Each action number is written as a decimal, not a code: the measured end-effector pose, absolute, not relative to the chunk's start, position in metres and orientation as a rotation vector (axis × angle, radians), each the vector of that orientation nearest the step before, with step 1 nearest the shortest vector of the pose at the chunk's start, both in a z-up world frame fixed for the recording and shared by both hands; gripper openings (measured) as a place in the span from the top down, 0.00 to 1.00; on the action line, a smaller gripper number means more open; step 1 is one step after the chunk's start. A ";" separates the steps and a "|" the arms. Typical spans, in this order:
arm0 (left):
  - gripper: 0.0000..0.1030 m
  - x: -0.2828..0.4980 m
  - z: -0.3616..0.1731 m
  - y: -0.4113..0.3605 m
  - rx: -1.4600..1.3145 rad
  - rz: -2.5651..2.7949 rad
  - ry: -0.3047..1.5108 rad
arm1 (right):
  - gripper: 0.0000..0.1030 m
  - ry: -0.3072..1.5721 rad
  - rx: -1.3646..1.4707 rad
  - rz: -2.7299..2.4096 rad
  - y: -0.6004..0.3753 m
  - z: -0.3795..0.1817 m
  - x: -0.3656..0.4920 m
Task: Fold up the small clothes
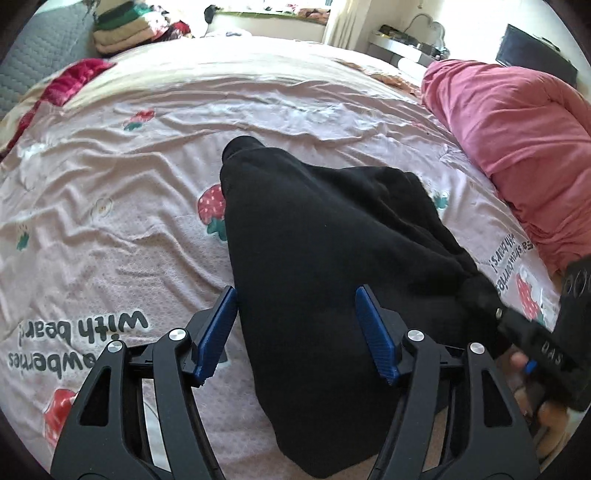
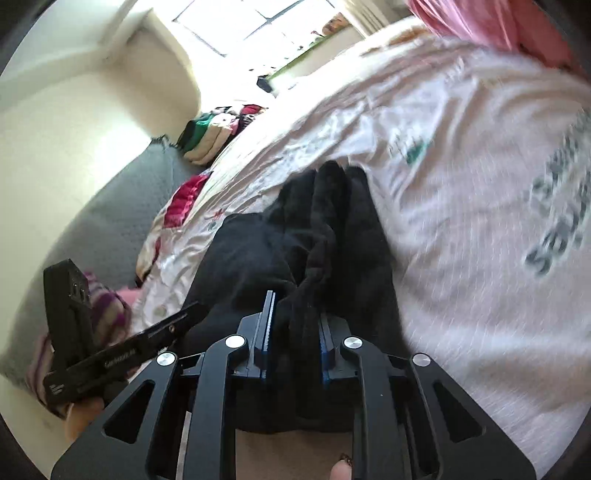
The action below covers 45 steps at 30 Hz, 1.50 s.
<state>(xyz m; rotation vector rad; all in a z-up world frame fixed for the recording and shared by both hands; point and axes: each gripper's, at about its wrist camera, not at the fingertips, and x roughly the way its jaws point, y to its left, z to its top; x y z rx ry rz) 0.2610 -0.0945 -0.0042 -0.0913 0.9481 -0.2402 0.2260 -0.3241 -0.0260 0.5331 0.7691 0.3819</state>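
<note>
One black garment [image 1: 314,236] is lying on the bed sheet [image 1: 122,206], and two grippers, left gripper [image 1: 295,332] and right gripper [image 2: 295,332], are working over it. One pink duvet [image 1: 517,147] is sitting at the sheet's right edge, and one stack of folded clothes [image 1: 122,29] is resting at its far-left corner.

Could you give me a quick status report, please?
Left claw open over black garment. Right claw shut on its bunched edge. Garment unfolded on bedsheet; nothing in the way.

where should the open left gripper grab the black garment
Take the black garment by its near left edge, beside the left gripper, coming from the left with one finger under the cloth. The right gripper already pinches the bunched right side, and the left edge lies flat on the bedsheet.
</note>
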 end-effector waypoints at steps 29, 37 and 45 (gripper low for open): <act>0.33 0.189 0.030 -0.088 -0.117 -0.255 0.844 | 0.07 0.546 0.272 0.202 -0.326 0.040 0.123; 0.09 0.136 0.051 -0.074 -0.121 -0.263 0.751 | 0.05 0.442 0.185 0.200 -0.319 0.062 0.076; 0.09 0.092 0.033 -0.054 -0.090 -0.251 0.743 | 0.05 0.420 0.147 0.187 -0.312 0.057 0.048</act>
